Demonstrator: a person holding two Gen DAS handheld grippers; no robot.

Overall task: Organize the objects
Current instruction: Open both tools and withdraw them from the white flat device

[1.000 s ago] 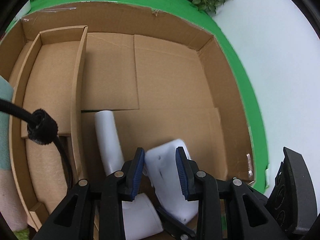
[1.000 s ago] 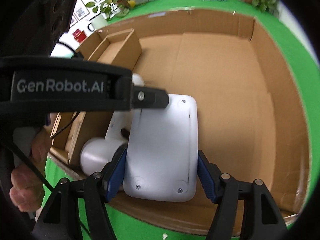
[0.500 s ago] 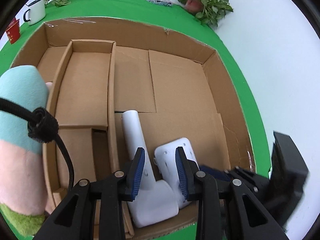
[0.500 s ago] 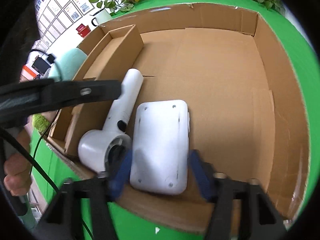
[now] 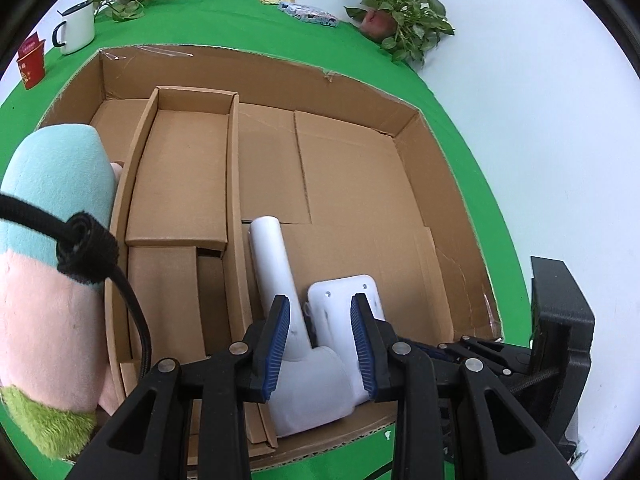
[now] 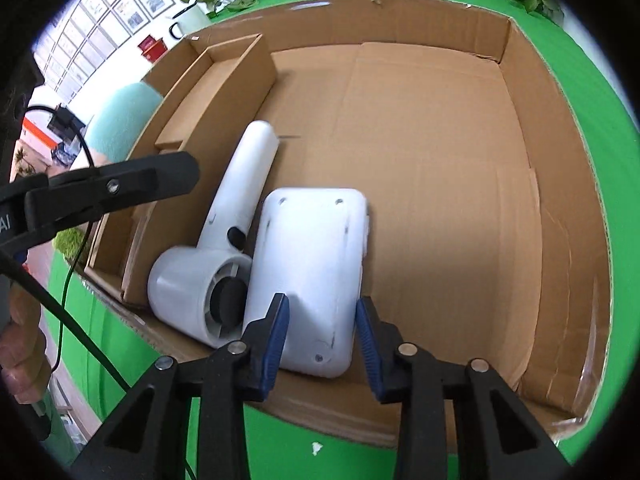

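Jaws of the right gripper [image 6: 320, 328] stand parted and pulled back from the flat white rounded plastic device [image 6: 316, 268], which they clasped a second ago; it now lies free beside the white plastic hair dryer [image 6: 224, 240] at the near wall of the wide brown cardboard box [image 6: 560, 120]. The left gripper [image 5: 320, 340], also open and empty, has risen clear. This placement looks finished; beyond, the narrow cardboard divider tray [image 5: 184, 176] holds nothing.

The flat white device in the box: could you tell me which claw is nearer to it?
Right. The right claw sits open just above the near end of the flat white device, fingers on either side. The left claw hangs above the hairdryer beside it.
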